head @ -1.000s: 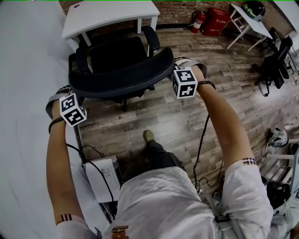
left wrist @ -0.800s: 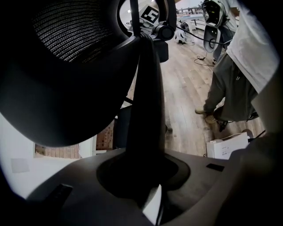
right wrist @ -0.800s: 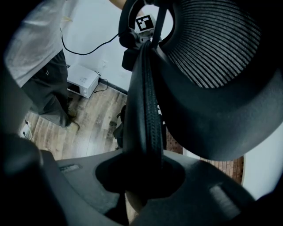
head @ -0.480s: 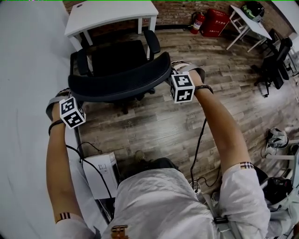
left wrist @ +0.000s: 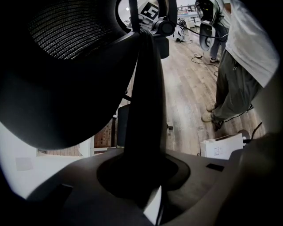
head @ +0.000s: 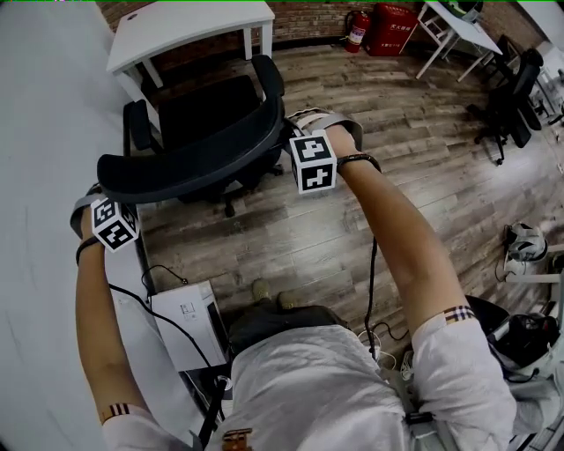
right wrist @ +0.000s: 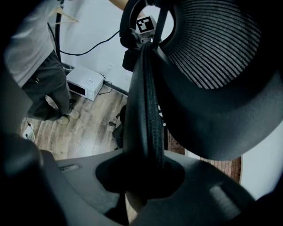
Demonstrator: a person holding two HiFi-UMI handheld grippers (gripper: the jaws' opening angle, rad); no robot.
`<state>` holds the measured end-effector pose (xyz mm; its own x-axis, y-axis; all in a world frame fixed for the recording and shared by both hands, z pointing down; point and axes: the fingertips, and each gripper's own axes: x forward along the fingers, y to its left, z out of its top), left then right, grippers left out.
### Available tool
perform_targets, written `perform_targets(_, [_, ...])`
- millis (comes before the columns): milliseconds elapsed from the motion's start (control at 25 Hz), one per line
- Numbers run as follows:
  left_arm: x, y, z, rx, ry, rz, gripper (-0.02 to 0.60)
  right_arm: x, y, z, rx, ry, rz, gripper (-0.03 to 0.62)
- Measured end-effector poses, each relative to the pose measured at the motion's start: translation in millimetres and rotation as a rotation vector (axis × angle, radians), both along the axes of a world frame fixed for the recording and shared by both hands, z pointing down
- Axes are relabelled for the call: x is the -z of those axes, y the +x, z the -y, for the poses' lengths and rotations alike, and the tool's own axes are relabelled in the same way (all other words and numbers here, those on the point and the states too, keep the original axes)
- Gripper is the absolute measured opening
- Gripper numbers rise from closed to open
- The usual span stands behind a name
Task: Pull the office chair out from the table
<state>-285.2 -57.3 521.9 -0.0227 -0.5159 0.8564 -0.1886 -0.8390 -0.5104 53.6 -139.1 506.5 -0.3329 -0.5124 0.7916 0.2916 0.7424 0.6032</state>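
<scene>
A black office chair (head: pixel 207 106) stands on the wood floor in front of the white table (head: pixel 189 25), its seat outside the table's edge. Its curved mesh backrest (head: pixel 189 154) faces me. My left gripper (head: pixel 99 183) is shut on the backrest's left end, and my right gripper (head: pixel 284 134) is shut on its right end. In the left gripper view the backrest rim (left wrist: pixel 148 97) runs up out of the left gripper (left wrist: pixel 143 176). The right gripper view shows the ribbed rim (right wrist: pixel 148 101) clamped in the right gripper (right wrist: pixel 141 176).
A white box (head: pixel 185 321) with cables lies on the floor by my left arm, near my feet (head: pixel 269 295). A white wall runs along the left. At the back right are a fire extinguisher (head: pixel 355 26), a red case (head: pixel 388 16), another white table (head: pixel 454 26) and a black chair (head: pixel 511 97).
The chair has rolled away from the table toward me and leftward in the view, with both grippers still clamped on its backrest. My feet have stepped back.
</scene>
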Motion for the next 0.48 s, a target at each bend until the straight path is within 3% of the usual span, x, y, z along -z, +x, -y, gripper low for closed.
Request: perform_targets(480, [13.6, 10.1, -32.8, -0.019, 0.039, 0.005, 0.089, 3.9, 4.7, -41.8, -0.015, -0.002, -0.004, 0.063])
